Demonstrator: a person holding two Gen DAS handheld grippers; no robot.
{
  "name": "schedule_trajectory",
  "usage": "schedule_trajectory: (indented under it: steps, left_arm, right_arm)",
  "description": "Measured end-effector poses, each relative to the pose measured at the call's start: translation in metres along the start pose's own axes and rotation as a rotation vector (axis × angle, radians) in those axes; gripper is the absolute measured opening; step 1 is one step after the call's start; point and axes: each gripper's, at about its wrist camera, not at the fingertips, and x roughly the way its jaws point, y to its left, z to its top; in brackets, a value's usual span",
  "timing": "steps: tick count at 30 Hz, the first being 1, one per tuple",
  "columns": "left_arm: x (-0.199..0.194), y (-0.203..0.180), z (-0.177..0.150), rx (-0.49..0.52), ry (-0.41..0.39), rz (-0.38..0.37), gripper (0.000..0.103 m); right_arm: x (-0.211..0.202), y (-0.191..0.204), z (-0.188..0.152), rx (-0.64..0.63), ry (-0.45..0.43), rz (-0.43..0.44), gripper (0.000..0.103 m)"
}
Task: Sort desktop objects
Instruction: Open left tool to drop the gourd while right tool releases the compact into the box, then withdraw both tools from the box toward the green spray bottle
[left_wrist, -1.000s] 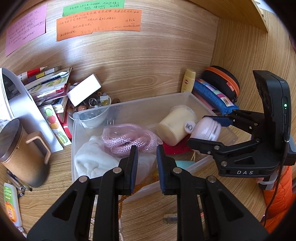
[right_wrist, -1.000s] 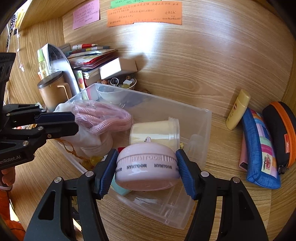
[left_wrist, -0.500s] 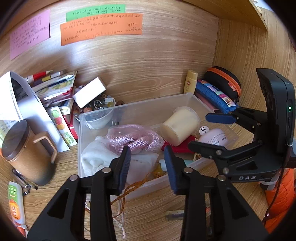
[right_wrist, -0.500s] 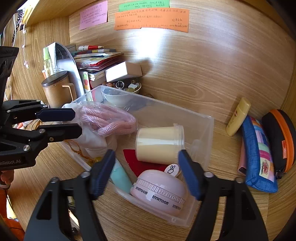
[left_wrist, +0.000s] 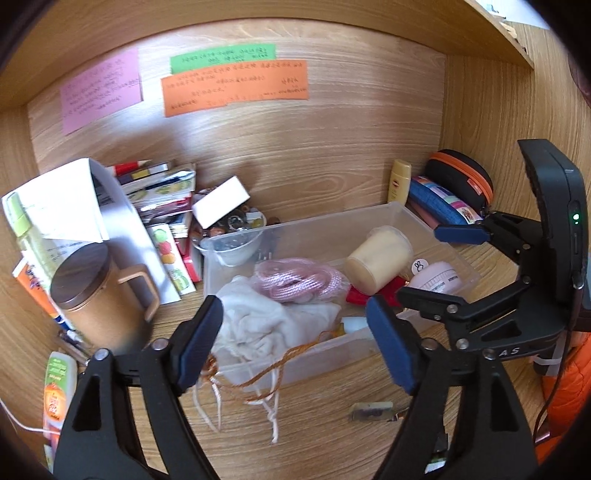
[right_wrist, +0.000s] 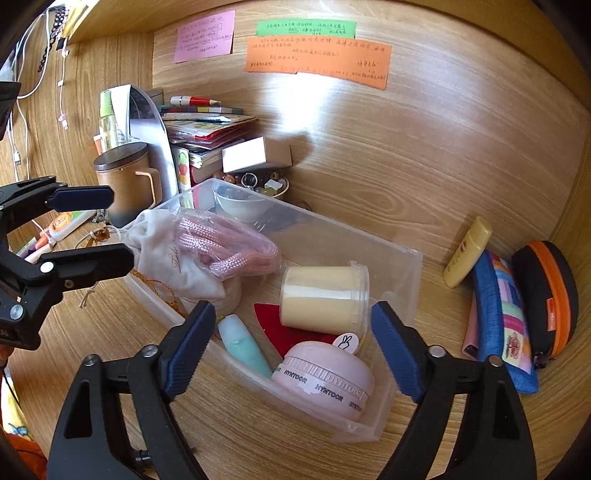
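Mug (right_wrist: 123, 182) stands at ten o'clock from your clear bin (right_wrist: 391, 266). Your left gripper (left_wrist: 293, 343) hangs released over the white pouch (left_wrist: 266, 325). Your right gripper (right_wrist: 293, 347) is released too, the pink jar (right_wrist: 325, 380) lying in the bin's five o'clock corner.

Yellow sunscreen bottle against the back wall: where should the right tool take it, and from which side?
Grip the yellow bottle across its flat body, midway up, coming from its clear left front. It stands leaning against the wall, and the blue pencil case crowds its right. The right tool is already open.
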Motion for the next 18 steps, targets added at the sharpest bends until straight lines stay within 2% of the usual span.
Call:
schedule_trajectory:
  steps: [2, 18]
  left_arm:
    - [-0.007, 0.002, -0.003, -0.009, -0.011, 0.014, 0.091]
    - [-0.047, -0.010, -0.029, -0.021, -0.034, -0.006, 0.098]
  right_arm:
    - [-0.006, 0.002, 0.000, -0.009, -0.008, -0.002, 0.087]
    - [-0.057, 0.025, -0.021, -0.033, -0.057, -0.053, 0.088]
